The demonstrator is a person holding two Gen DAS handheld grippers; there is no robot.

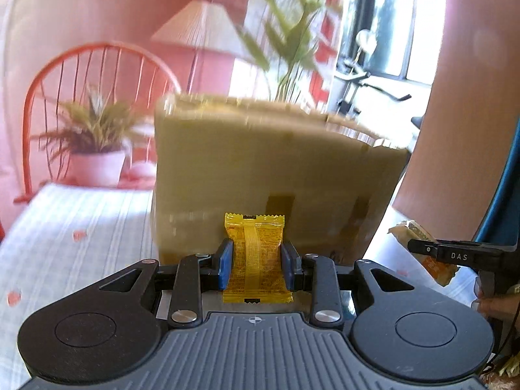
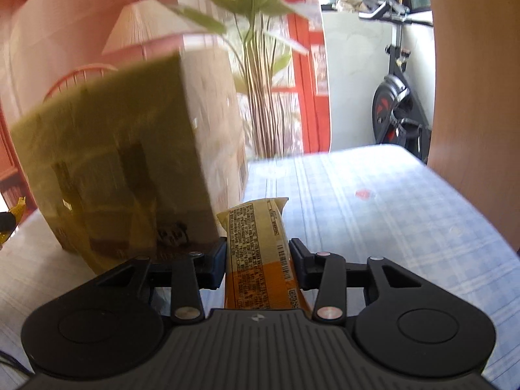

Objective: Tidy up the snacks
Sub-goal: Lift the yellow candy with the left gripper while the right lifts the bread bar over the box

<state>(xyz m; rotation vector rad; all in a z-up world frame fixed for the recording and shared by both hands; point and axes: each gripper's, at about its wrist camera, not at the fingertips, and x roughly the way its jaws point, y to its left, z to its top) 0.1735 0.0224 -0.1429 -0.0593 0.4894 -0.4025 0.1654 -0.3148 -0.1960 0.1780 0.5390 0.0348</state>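
Note:
My left gripper (image 1: 256, 261) is shut on a small yellow snack packet (image 1: 256, 256), held upright between the blue pads just in front of a tall cardboard box (image 1: 266, 175). In the right wrist view my right gripper (image 2: 256, 260) is shut on a cream-and-orange snack packet (image 2: 260, 260) with printed text facing me, and the cardboard box (image 2: 123, 162) stands ahead to its left. At the right edge of the left wrist view, the right gripper's finger (image 1: 455, 253) shows with that cream-and-orange packet (image 1: 422, 250). The yellow packet (image 2: 16, 211) peeks in at the right wrist view's far left.
The table wears a pale blue checked cloth (image 2: 373, 201) with small red marks. A potted plant (image 1: 94, 149) and a red wire chair (image 1: 81, 74) stand behind the table on the left. A tall leafy plant (image 2: 256, 65) and an exercise bike (image 2: 396, 97) are beyond the table.

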